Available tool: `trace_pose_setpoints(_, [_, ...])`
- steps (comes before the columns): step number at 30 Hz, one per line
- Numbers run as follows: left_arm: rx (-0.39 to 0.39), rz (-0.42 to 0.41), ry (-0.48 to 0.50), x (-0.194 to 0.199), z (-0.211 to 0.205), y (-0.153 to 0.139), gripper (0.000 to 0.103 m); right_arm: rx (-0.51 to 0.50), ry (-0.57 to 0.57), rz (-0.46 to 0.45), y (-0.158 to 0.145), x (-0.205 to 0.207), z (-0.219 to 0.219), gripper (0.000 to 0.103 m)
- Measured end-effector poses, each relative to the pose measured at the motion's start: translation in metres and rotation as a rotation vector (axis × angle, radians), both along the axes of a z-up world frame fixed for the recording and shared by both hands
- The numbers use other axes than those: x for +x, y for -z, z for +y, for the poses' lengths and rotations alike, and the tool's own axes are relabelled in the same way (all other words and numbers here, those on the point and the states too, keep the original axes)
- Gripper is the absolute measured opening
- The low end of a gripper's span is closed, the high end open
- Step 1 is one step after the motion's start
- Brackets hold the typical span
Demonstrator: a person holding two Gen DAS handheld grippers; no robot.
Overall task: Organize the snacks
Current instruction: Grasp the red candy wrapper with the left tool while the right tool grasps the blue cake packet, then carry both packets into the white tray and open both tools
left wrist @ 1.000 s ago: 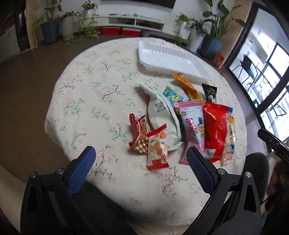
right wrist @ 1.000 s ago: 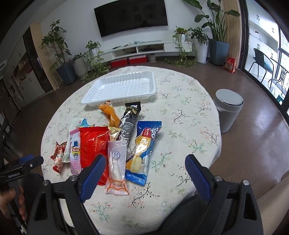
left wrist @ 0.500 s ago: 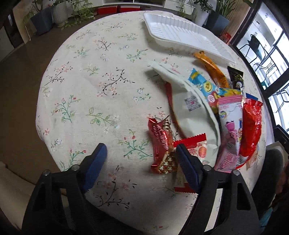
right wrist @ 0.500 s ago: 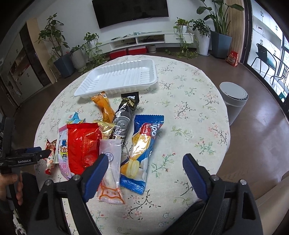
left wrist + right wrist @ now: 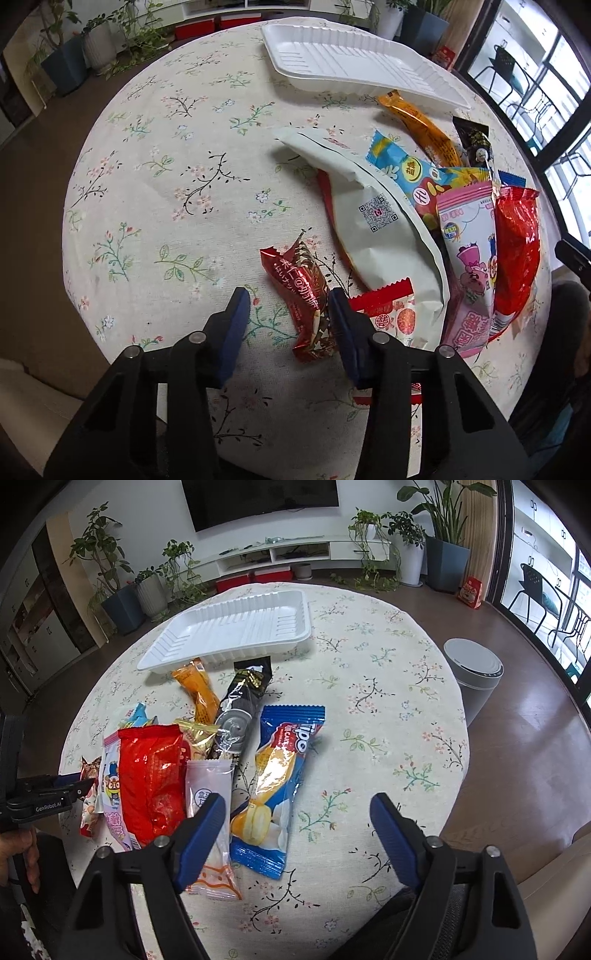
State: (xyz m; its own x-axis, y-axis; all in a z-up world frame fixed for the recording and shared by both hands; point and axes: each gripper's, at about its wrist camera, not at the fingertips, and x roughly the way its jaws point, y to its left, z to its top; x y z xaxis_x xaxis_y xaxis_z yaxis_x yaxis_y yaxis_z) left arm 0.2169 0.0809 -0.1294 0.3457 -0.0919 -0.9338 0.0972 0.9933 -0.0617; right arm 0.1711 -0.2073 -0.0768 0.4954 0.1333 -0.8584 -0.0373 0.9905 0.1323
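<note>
Since a second ago the left claw (image 5: 288, 306) has dropped low and narrowed its spread around the small red snack packet (image 5: 304, 302) on the desk (image 5: 166, 177) — not yet pinching. Right claw (image 5: 297, 827) hovers wide apart over the blue packet (image 5: 275, 786); farther back lies the white tray (image 5: 236, 627).

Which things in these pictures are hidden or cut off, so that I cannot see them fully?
- Small red-and-white packet, left wrist view: lower half hidden behind the left gripper.
- Clear packet, right wrist view: middle covered by a right gripper finger.
- Yellow foil packet, right wrist view: mostly buried under the red bag.
</note>
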Motion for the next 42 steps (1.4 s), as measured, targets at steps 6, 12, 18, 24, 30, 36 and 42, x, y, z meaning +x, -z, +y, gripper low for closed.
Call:
trace_pose_setpoints(6, [0.033, 0.004, -0.004, 0.007, -0.003, 0.001, 0.042, 0.008, -0.020, 0.023, 0.006, 0.001, 0.005, 0.067])
trace_pose_setpoints(12, [0.041, -0.026, -0.026, 0.005, -0.001, 0.000, 0.025, 0.006, -0.001, 0.041, 0.011, 0.003, 0.000, 0.067])
trace_pose_setpoints(18, [0.017, -0.037, -0.028, 0.002, 0.006, 0.000, 0.022, -0.004, -0.032, 0.064, 0.017, 0.010, 0.008, 0.061])
trace_pose_setpoints(24, [-0.015, -0.030, 0.016, 0.002, 0.003, -0.001, 0.022, -0.016, -0.038, 0.099, 0.032, 0.025, 0.014, 0.056])
trace_pose_setpoints(30, [-0.043, -0.024, 0.028, 0.004, 0.006, -0.001, 0.019, 0.011, -0.055, 0.133, 0.044, 0.033, 0.018, 0.040])
trace_pose_setpoints(36, [-0.047, -0.024, 0.043, 0.003, 0.004, -0.001, 0.018, 0.035, -0.053, 0.127, 0.044, 0.032, 0.016, 0.030])
trace_pose_setpoints(42, [-0.050, -0.023, 0.045, 0.003, 0.004, -0.001, 0.018, 0.049, -0.049, 0.125, 0.043, 0.032, 0.013, 0.029])
